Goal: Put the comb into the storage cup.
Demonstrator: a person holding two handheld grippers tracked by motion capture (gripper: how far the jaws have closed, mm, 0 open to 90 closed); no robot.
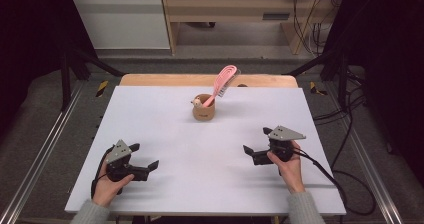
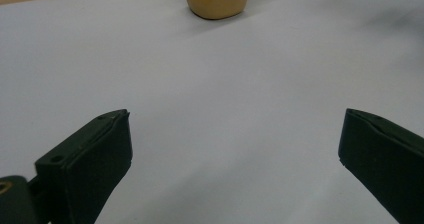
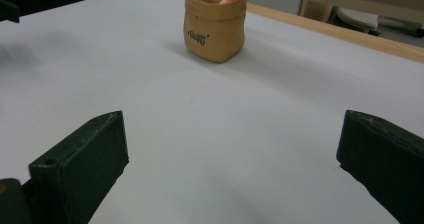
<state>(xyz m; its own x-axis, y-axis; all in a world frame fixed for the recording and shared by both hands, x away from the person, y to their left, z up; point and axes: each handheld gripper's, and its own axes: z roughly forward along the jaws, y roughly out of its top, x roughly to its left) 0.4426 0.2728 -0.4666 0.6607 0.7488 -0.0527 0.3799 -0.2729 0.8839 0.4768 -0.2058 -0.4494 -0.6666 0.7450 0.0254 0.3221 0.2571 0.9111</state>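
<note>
A small tan pot point(image 1: 204, 109) stands upright near the far middle of the white board point(image 1: 150, 114). A pink comb point(image 1: 224, 81) leans out of it to the right, beside a small pale figure point(image 1: 197, 102) at its rim. The pot's base point(image 2: 217, 0) shows at the top of the left gripper view, and the whole pot point(image 3: 215, 29) lies ahead in the right gripper view. My left gripper point(image 1: 145, 156) rests open at the front left, nothing between its jaws. My right gripper point(image 1: 256, 141) rests open at the front right, also holding nothing. Both lie well short of the pot.
The board lies on a wooden table point(image 1: 150, 79) whose far edge shows behind it. Metal rails point(image 1: 40, 154) run along both sides. Cables point(image 1: 350, 184) trail on the floor at the right. Furniture point(image 1: 230, 9) stands beyond the table.
</note>
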